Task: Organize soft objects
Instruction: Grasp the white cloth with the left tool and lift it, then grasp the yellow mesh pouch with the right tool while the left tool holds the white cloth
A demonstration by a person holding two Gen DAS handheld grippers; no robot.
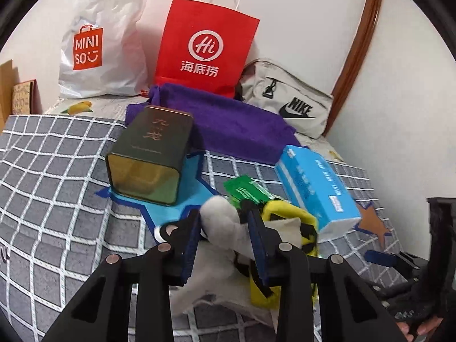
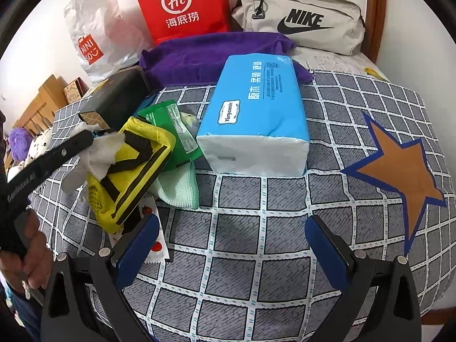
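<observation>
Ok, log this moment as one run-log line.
left gripper: shut on white cloth | right gripper: open, empty, above bedspread | yellow pouch: under cloth

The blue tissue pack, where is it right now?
The blue plastic tissue pack lies mid-bed in the right wrist view, on the grey checked bedspread, in front of the purple towel and just right of the green packet.

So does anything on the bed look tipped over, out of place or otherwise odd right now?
Yes. The dark tin lies toppled on its side among the soft things, partly on a blue star patch. The yellow pouch, green packet and mint cloth are heaped together. The left gripper pinches a crumpled white tissue.
</observation>
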